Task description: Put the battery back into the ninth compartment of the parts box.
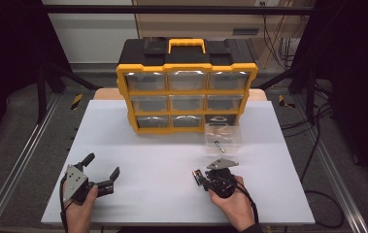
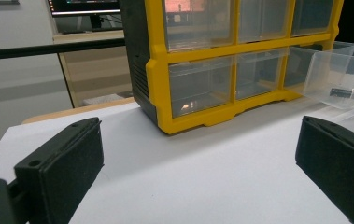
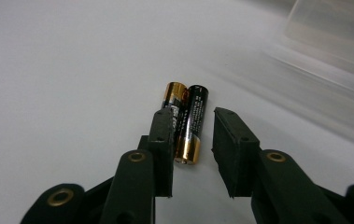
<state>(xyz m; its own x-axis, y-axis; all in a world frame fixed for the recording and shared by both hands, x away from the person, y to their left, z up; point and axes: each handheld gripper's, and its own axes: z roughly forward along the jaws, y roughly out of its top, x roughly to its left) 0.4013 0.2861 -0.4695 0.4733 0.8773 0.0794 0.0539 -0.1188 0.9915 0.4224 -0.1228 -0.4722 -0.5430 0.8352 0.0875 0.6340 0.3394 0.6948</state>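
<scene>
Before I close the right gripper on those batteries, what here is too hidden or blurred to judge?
- Right gripper view: the left battery is partly behind a finger; whether the pads touch either battery is unclear.
- Right gripper view: the clear drawer is blurred and cut by the edge.
- High view: the right gripper hides the batteries; the item in the drawer is too small.

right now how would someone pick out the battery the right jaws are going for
Start at the yellow organizer, come forward past the clear drawer to the right gripper. Two batteries lie side by side there; it is the one between the jaws, not its partly hidden neighbour.
</scene>
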